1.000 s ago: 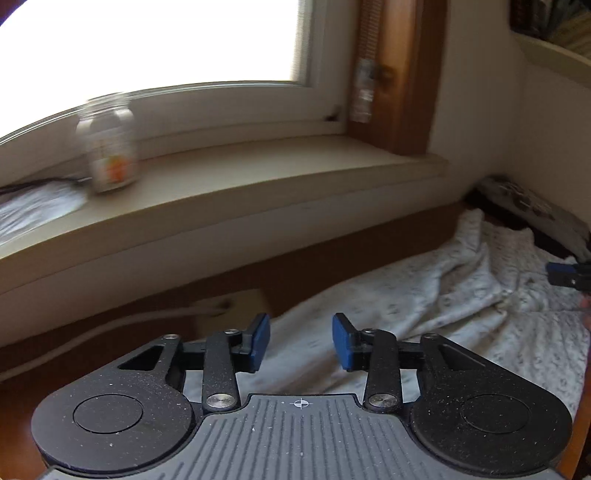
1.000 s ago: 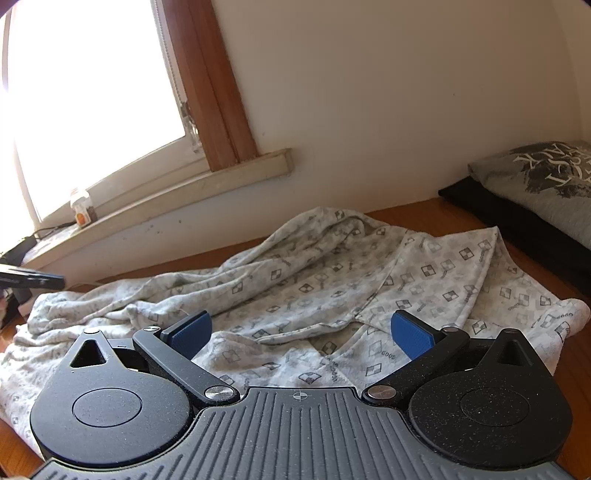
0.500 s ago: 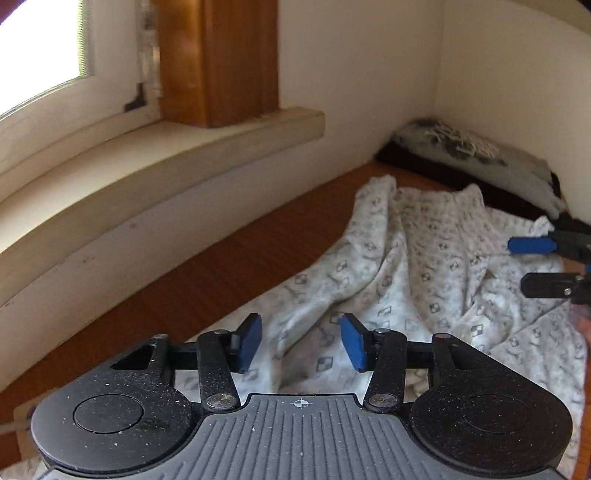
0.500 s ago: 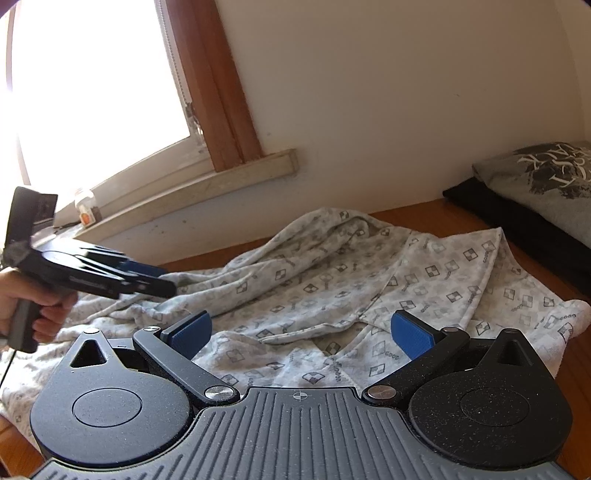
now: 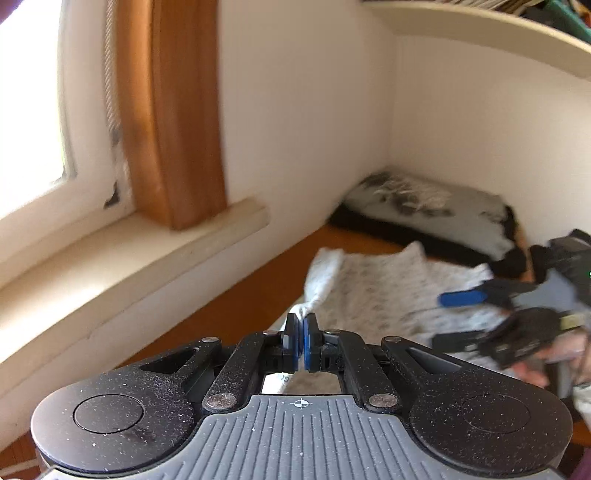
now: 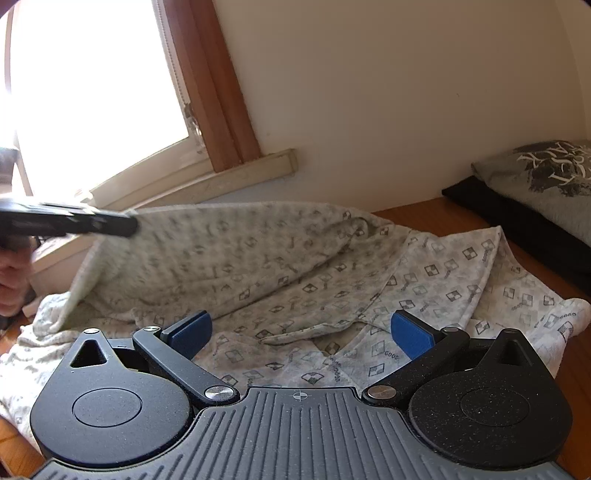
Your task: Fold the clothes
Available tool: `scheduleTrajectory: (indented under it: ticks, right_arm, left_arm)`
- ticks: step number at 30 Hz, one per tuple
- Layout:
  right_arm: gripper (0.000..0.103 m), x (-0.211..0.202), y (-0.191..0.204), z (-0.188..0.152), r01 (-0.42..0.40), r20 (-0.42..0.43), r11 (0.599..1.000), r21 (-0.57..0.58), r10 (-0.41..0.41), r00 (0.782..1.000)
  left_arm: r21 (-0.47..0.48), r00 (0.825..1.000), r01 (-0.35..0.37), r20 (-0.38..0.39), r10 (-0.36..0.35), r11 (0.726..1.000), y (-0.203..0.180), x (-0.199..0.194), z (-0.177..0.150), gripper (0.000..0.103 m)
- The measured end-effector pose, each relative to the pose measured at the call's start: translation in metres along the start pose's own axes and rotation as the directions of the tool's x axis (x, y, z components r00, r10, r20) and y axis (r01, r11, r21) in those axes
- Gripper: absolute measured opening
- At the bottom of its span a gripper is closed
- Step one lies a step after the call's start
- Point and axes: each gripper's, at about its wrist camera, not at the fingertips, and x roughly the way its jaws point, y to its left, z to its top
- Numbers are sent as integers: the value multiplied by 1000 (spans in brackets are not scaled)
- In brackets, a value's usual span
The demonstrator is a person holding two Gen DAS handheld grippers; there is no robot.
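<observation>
A pale patterned garment lies crumpled on a wooden surface. My left gripper is shut on an edge of that garment, with a bunch of cloth pinched between its blue pads. In the right wrist view the left gripper holds this edge lifted, so the cloth hangs from it like a tent. My right gripper hovers low over the garment's near part, jaws wide apart with nothing between them. The left wrist view shows the right gripper open at the right, held by a hand.
A folded grey and black garment pile sits in the far right corner. A window sill and wooden window frame run along the left wall. A shelf hangs high on the right. A hand grips the left tool.
The left gripper swung toward the garment, closed on its edge and lifted it. The right gripper stayed still and open.
</observation>
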Motion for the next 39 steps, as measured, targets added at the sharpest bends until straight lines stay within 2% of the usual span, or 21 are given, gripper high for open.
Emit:
scheduleTrajectory:
  ticks: [5,7,9,11,13,14,16,18,19,21,22,26,32,34,37,38,39]
  right_arm:
    - [103,-5,3,-1,10,30,1000,-24,-9,1000]
    - [103,-6,10,0,38,26,997,-63,-36,999]
    - [103,-6,20,2,63,26,993,-98,-61,998]
    - [101,-4,34,4,48,16,991,-129,-46,999]
    - [93,0,50,7,28,2,985,-170,-28,1000]
    - [84,3,61,8,21,-4,979,-205,-22,1000]
    - [77,11,81,10,6,-15,963,-271,-10,1000]
    - [59,24,99,11,-41,-51,946,-320,26,998]
    - [58,31,108,12,-60,-68,939,-340,39,997]
    - [44,44,123,11,-95,-101,921,-377,61,993]
    - [43,50,130,10,-109,-116,913,-394,68,991]
    - [42,67,149,9,-129,-146,887,-444,71,987]
    - [42,84,153,9,-129,-186,868,-480,42,982]
    - [42,87,151,9,-132,-198,868,-479,39,979]
    - [42,88,150,6,-134,-206,866,-482,36,978]
    - [42,89,151,5,-131,-206,863,-488,32,978]
    - [42,89,151,4,-130,-206,862,-490,30,978]
  left_arm:
    - [47,994,-102,-43,104,994,2,16,-3,11]
    - [22,989,-135,-61,136,991,17,20,-14,21]
    - [-21,987,-148,-65,146,989,37,16,-26,25]
    - [-65,986,-157,-63,153,985,53,6,-37,29]
    - [-87,985,-169,-55,165,982,65,-13,-52,38]
    - [-97,984,-175,-52,171,980,70,-22,-60,39]
    - [-106,981,-193,-52,188,975,79,-44,-75,39]
    - [-117,976,-213,-63,207,970,89,-64,-92,39]
    - [-122,972,-230,-69,223,966,94,-73,-100,39]
    - [-131,963,-264,-83,255,955,104,-92,-116,39]
    - [-135,958,-282,-90,271,950,109,-101,-123,39]
    - [-153,947,-315,-117,299,937,130,-137,-156,38]
    - [-151,947,-304,-157,281,941,143,-162,-183,37]
    - [-141,943,-308,-178,282,941,145,-162,-189,42]
    - [-133,944,-295,-196,266,946,145,-159,-196,43]
    - [-130,944,-290,-202,261,948,145,-159,-198,45]
    - [-124,943,-289,-205,260,949,143,-159,-200,52]
